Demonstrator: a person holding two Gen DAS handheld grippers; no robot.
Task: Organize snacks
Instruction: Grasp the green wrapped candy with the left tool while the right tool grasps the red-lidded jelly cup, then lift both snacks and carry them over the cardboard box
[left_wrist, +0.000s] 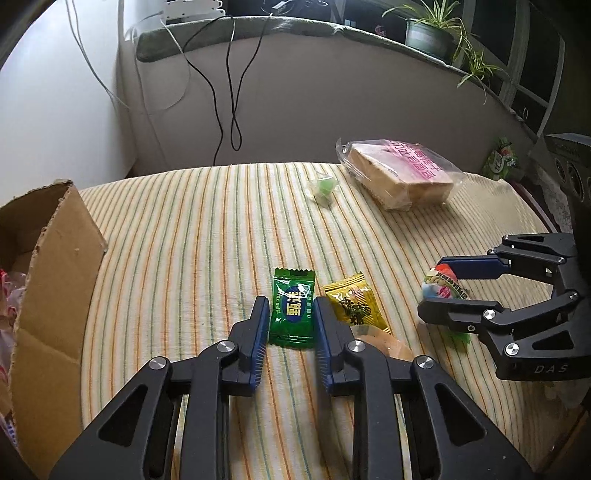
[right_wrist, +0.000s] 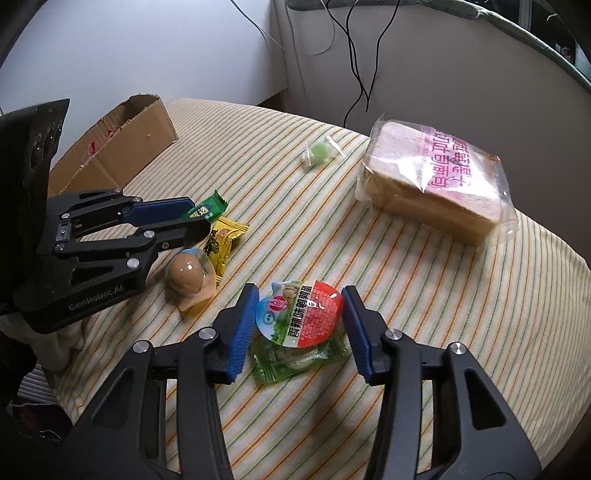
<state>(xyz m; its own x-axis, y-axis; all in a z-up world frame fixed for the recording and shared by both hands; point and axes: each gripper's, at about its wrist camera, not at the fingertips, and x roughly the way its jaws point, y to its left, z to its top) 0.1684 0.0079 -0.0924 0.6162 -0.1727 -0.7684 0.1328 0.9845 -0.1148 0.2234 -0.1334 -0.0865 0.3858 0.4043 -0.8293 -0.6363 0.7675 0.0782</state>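
A green candy (left_wrist: 291, 314) lies flat on the striped cloth (left_wrist: 192, 236). My left gripper (left_wrist: 290, 302) straddles it, both blue pads touching its side edges. A yellow candy (left_wrist: 354, 306) lies just right of it, and a brown egg in clear wrap (right_wrist: 188, 277) sits nearer. My right gripper (right_wrist: 301, 290) has its pads against the rim of a small cup with a red and blue foil lid (right_wrist: 299, 314). That cup rests on a green packet (right_wrist: 295, 360). The left wrist view shows the same cup (left_wrist: 443, 288) pinched between the right fingers.
An open cardboard box (left_wrist: 55, 277) holding several wrapped snacks stands at the left edge. A bagged loaf of sliced bread (right_wrist: 436, 177) lies at the far right, with a small clear-wrapped green sweet (right_wrist: 317, 153) left of it. Cables hang down the wall behind.
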